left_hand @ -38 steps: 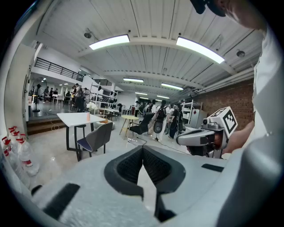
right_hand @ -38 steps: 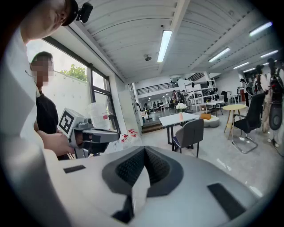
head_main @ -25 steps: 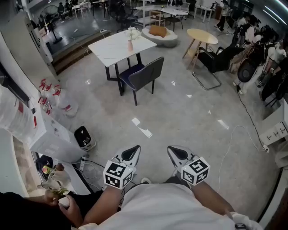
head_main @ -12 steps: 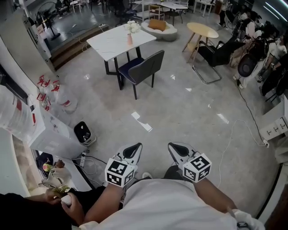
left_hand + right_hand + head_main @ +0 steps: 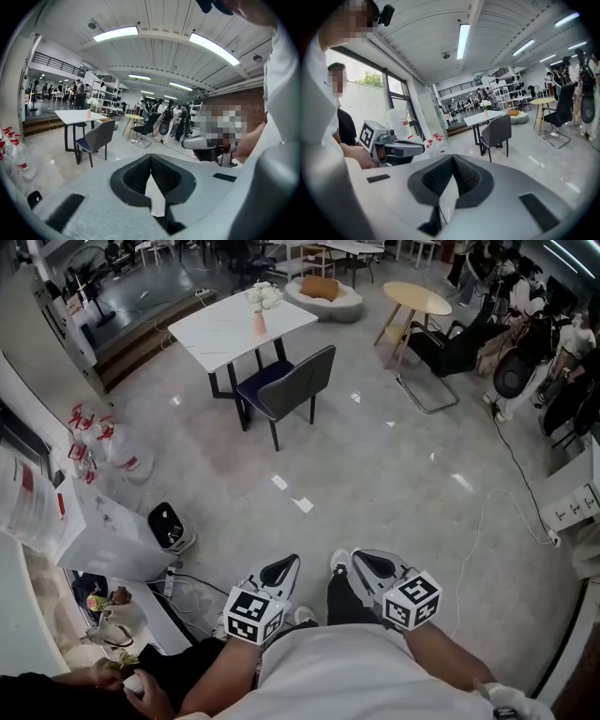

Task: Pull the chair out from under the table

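Over the last second both tongs have dropped a little lower in the head view, and a white shoe (image 5: 339, 560) now shows between them, so the person appears to be stepping toward the furniture. The left gripper (image 5: 278, 570) is clenched with nothing between its pads, and the right gripper (image 5: 370, 565) is likewise pressed shut and empty. For the task this reads as the approach only: the grey chair (image 5: 291, 388) stands well apart from both tongs, at the far left, untouched. Its seat is partly tucked under the near edge of the white table (image 5: 230, 324) and its back is turned toward the person.

The floor (image 5: 375, 465) is polished grey and throws back the ceiling lights. A pink vase (image 5: 260, 322) of white flowers stands on the table. Farther right are a round wooden table (image 5: 417, 298) and a black cantilever chair (image 5: 441, 362). A cable (image 5: 487, 512) trails across the floor at right, and red-labelled bottles (image 5: 94, 432) cluster at left.
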The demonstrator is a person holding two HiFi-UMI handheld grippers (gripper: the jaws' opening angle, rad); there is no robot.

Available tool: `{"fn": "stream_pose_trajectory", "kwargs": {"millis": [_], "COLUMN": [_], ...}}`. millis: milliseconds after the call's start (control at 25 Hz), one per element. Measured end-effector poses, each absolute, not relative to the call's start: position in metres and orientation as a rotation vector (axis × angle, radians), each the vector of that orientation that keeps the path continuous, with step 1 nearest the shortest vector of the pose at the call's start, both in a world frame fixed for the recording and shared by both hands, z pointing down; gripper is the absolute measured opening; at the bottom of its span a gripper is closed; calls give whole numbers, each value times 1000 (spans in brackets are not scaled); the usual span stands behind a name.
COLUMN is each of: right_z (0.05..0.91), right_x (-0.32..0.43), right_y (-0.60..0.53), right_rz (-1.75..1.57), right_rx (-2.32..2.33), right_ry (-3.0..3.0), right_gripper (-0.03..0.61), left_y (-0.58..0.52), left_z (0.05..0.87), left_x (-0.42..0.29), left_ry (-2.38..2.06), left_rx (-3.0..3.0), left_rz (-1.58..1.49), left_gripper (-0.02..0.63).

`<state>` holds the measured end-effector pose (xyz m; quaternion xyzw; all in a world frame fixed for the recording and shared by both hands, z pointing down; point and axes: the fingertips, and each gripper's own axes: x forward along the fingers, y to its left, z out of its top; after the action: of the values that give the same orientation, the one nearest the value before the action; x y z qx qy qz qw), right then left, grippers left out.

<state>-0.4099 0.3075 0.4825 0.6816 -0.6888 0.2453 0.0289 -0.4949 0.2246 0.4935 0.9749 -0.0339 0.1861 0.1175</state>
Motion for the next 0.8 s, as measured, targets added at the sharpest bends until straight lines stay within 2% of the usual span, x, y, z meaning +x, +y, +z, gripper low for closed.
{"fn": "stream_pose_trajectory", "kwargs": {"millis": [280, 800], "right_z": [478, 436], "right_x": [-356, -210], "right_y": [258, 170], "right_rz": [748, 605], "right_rx": [2105, 2119], "right_ry": [-2170, -2251], "right_gripper": [5, 5], "left_y": [184, 98], "left_z": [494, 452], "left_x": [-451, -309], "left_ry": [-141, -207], "left_rx": [2843, 2916], "left_rz": [589, 540], "left_gripper": [3, 3]}}
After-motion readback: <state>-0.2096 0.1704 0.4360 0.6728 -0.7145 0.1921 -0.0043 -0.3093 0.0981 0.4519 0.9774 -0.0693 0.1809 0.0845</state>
